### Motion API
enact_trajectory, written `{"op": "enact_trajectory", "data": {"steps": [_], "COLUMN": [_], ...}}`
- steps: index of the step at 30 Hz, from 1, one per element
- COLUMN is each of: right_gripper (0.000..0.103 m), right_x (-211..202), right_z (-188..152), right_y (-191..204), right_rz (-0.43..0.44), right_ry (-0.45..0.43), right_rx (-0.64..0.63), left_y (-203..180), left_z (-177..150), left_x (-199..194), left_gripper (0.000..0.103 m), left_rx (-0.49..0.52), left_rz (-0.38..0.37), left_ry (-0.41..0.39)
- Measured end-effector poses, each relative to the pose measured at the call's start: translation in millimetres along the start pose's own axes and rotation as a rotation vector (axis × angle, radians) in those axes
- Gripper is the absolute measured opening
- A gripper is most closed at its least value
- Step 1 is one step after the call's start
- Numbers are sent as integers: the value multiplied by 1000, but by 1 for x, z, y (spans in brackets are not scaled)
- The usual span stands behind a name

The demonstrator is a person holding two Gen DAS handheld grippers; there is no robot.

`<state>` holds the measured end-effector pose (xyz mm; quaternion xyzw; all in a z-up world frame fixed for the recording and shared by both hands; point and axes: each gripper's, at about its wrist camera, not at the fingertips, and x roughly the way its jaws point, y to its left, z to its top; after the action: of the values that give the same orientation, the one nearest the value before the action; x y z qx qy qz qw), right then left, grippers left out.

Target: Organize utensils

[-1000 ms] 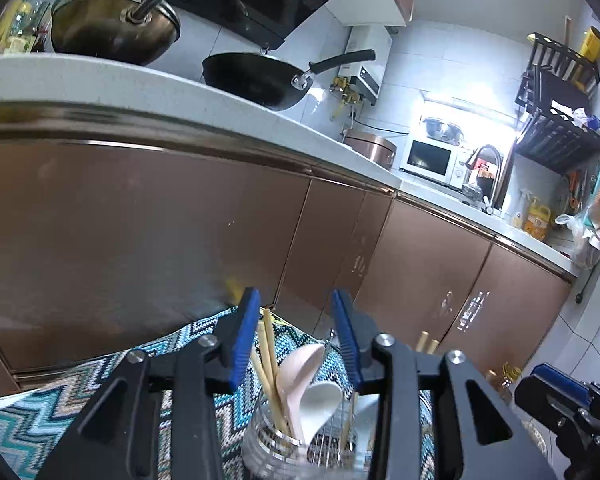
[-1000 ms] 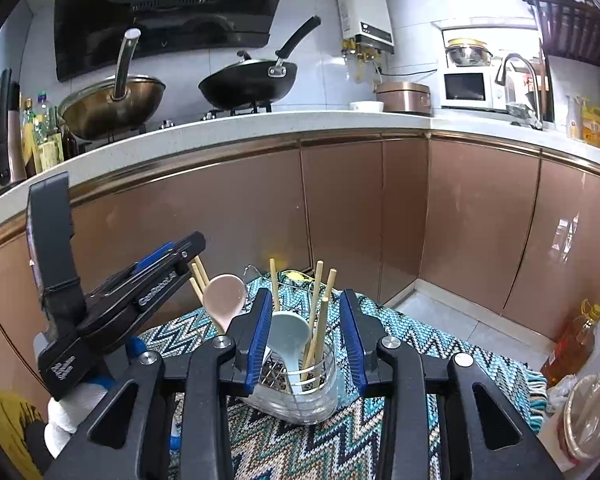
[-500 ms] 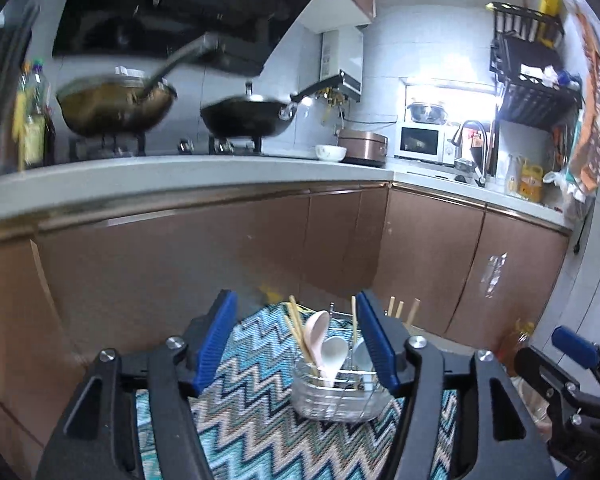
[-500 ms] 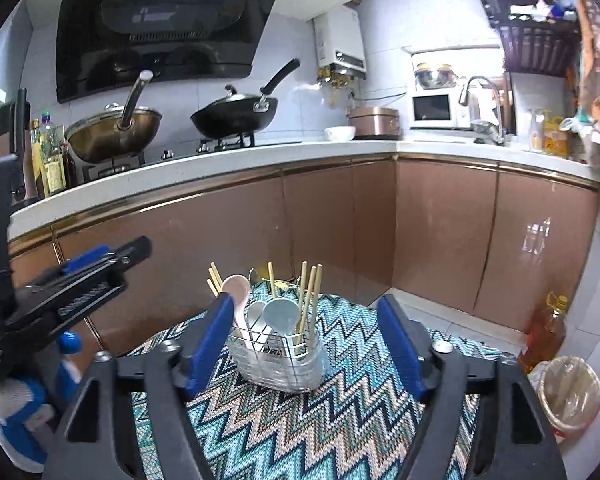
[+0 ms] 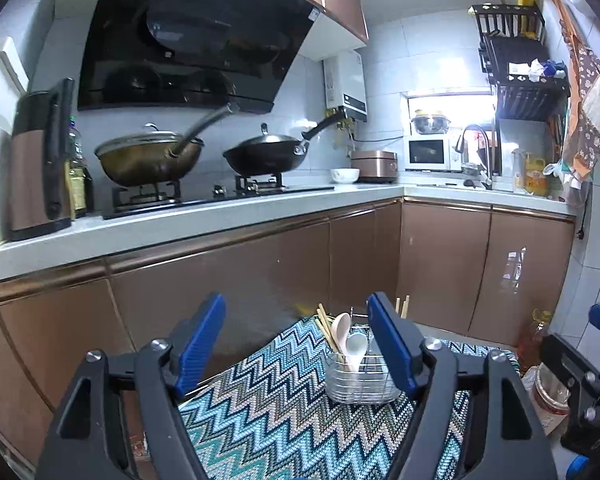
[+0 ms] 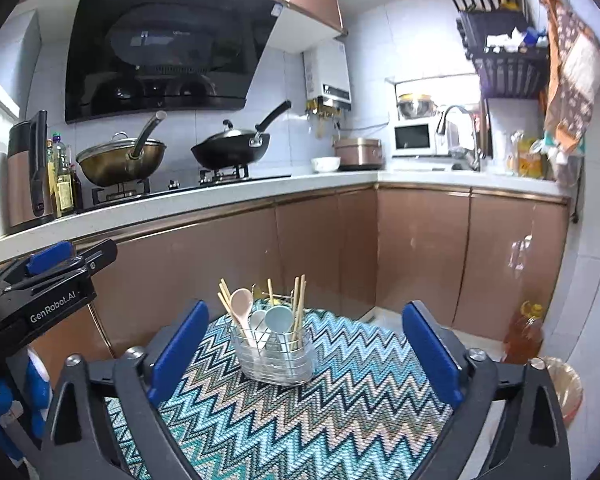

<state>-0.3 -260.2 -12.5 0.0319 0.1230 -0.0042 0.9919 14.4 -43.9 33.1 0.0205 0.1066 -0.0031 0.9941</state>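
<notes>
Utensil caddy (image 6: 276, 354) upright on zigzag mat (image 6: 300, 412), both tongs opening, empty

A zigzag-patterned cloth (image 6: 300, 420) carries a wire utensil holder (image 6: 276, 354) standing upright

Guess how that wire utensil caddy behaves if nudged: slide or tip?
The wire caddy probably tips first: the chopsticks and spoons stand tall above its rim. The woven zigzag mat likely grips its base. It looks light.

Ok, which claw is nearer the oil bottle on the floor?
Right. The right claw has the oil bottle off its right finger; the left claw sits further left. Both are opening, empty.
</notes>
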Motion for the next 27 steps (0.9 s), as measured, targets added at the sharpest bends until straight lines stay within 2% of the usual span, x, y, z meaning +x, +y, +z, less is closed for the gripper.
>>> {"op": "enact_trajectory", "data": {"steps": [5,13,27], "right_gripper": [103,103,103], "right_x": [-25,-50,-56], "right_z": [-1,-4,-3], "right_y": [8,11,-6], "right_rz": [-44,-120,-178], "right_ry": [-37,-85,-115], "right_rx": [-49,-39,5], "left_y": [9,26,19], "left_z": [5,2,-6], "left_x": [-24,-40,-35], "left_gripper": [75,75,75], "left_rx": [-8,-10,-1], "left_rz": [-3,40,27], "left_ry": [-20,-47,-53]}}
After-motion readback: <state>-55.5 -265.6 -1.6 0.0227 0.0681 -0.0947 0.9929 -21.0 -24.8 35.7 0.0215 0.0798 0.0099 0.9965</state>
